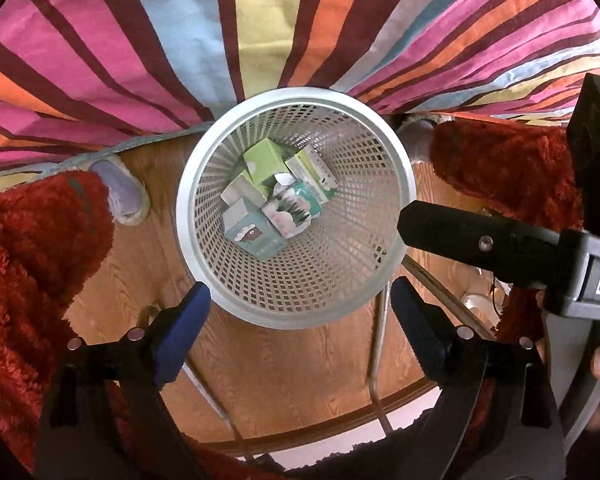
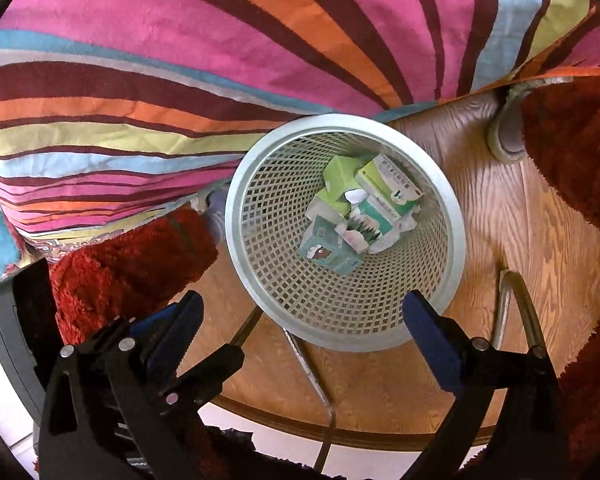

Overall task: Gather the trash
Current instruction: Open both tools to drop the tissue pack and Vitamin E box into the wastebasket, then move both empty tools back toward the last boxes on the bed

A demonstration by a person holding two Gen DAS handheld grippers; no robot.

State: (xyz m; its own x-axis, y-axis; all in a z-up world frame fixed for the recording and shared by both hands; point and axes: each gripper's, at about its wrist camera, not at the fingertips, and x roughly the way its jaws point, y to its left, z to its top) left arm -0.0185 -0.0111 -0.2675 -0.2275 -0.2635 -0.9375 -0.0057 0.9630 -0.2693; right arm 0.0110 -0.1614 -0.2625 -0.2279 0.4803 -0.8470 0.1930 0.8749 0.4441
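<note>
From the left wrist view, the left tool (image 1: 300,300) hangs released, its blue fingers (image 1: 182,332) spread wide with nothing between them, above the near rim of a white mesh wastebasket (image 1: 296,304). The basket stands on a wooden floor (image 1: 280,364), just beside a bed draped in a striped cover (image 1: 260,28) on the far side. At the bottom of the basket lies the trash (image 1: 274,200): several small cartons in green, teal and white, piled together, well below and beyond the fingertips. The right tool (image 1: 480,240) reaches in from the right, its black finger over the basket's right rim. Red fluffy fabric (image 1: 32,260) fills the left and right edges, and a grey slipper (image 1: 124,196) lies left of the basket.

From the right wrist view, the right tool (image 2: 304,320) is also released, blue fingers (image 2: 432,348) apart and empty, poised over the near rim of the wastebasket (image 2: 256,168). The trash (image 2: 360,208) rests inside at the bottom, beyond the fingertips and slightly right. The striped cover (image 2: 180,60) spans the far side; the floor (image 2: 500,200) shows to the right.
</note>
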